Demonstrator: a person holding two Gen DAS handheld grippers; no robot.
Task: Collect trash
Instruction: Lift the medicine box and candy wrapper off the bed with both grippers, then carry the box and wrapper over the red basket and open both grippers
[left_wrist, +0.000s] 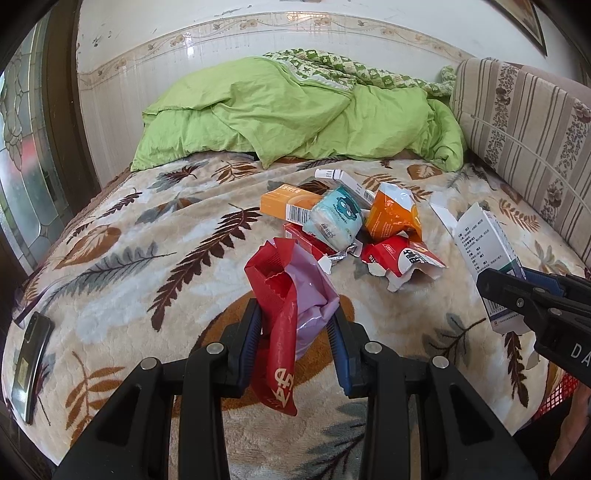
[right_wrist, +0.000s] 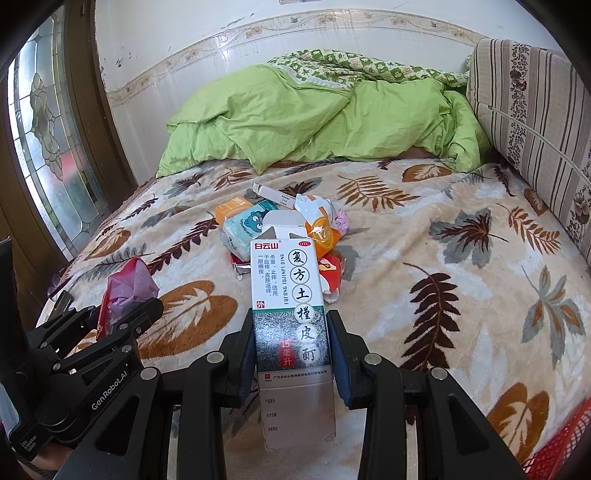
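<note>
Leaf-print blanket (left_wrist: 122, 266) covers bed; trash pile (left_wrist: 347, 225) lies at its middle. Left gripper (left_wrist: 295, 332) pinches red-and-pink plastic bag (left_wrist: 291, 295) near pile. Right gripper (right_wrist: 291, 343) pinches white medicine box (right_wrist: 288, 295), also near pile.

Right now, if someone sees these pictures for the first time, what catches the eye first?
Each gripper holds trash: the left gripper pinches a crumpled red and pink bag, and the right gripper clamps a tall white medicine box. Beyond them, a pile of boxes and wrappers lies mid-bed on the leaf-patterned blanket.
</note>
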